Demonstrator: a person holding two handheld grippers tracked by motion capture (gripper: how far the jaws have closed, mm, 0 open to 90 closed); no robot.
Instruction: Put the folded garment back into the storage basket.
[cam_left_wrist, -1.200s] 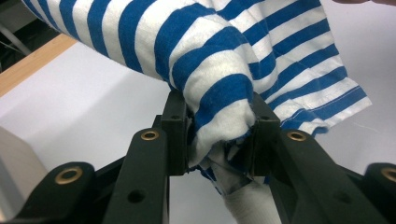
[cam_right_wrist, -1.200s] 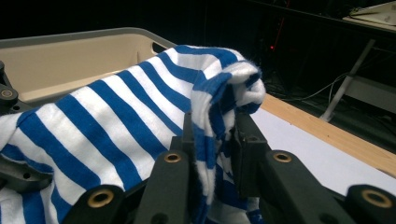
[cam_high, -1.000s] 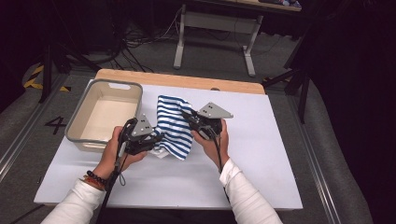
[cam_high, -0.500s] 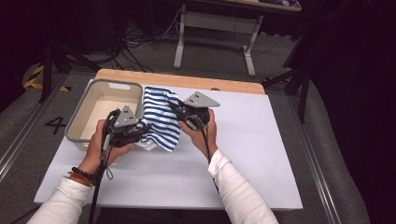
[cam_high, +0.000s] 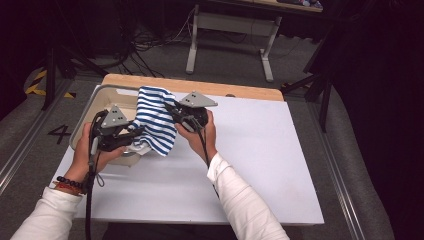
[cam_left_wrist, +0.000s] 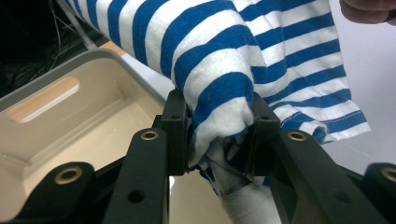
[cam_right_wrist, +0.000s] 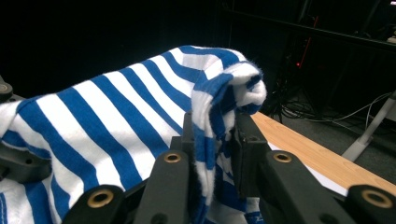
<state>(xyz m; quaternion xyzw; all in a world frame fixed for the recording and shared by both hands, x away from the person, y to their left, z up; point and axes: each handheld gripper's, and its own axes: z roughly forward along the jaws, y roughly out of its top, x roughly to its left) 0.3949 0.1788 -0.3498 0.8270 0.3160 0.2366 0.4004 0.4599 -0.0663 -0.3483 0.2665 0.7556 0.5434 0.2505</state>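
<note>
Striped cloth (cam_high: 155, 120) moved left over bin (cam_high: 87, 117), clamped between 2 grippers

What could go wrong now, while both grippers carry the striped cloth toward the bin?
1. The loose lower corner of the striped cloth hangs at the bin's rim; it may end up draped outside.
2. The right gripper pinches only a thin folded edge, so that end might slip free.
3. The left gripper clamps a thick bunch, which may cling on release.
</note>
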